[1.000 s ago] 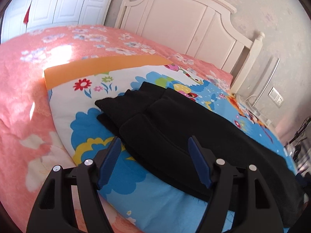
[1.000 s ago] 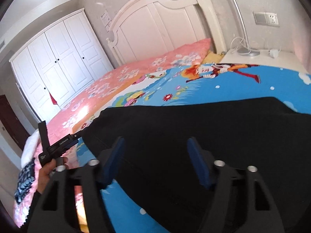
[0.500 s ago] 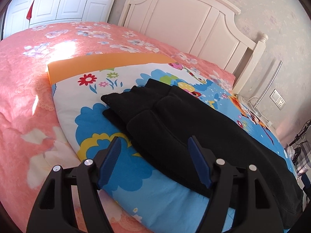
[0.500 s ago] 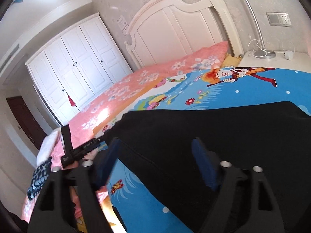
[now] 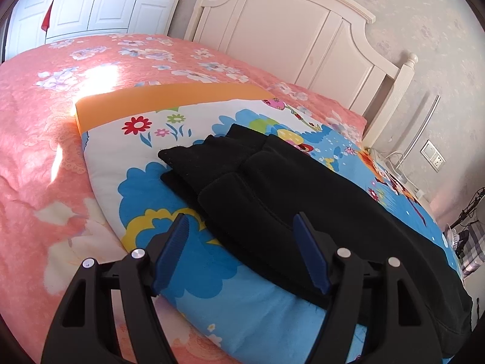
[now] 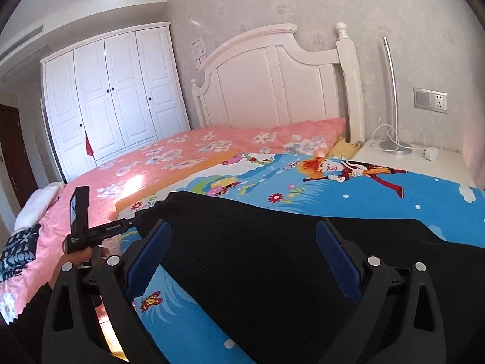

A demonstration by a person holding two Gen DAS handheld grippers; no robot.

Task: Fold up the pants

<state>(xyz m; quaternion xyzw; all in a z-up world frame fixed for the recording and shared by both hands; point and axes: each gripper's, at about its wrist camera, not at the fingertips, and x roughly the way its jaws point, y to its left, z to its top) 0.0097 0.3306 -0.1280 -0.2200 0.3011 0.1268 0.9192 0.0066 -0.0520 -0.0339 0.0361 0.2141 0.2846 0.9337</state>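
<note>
1. Two black tongs with blue ribbed pads hover over the bed, both parted and empty.
2. Left gripper (image 5: pixel 239 242) stands apart above the near edge of the black fleece pants (image 5: pixel 303 200), pads clear of the cloth.
3. Right gripper (image 6: pixel 245 248) has just been opening; wide apart, nothing clamped, dark fabric below.
4. Pants lie folded lengthwise on the bright cartoon-print blue quilt (image 5: pixel 242 309), over the pink floral bedspread (image 5: pixel 36 151).
5. Beyond stands the white wooden headboard (image 6: pixel 272 85).

The pants (image 5: pixel 291 200) are black, of a soft, thick-looking cloth; they lie flat on the cartoon-printed quilt (image 5: pixel 212 291), doubled lengthwise; at one end the layers sit staggered, lower edges showing beneath the top one.
</note>
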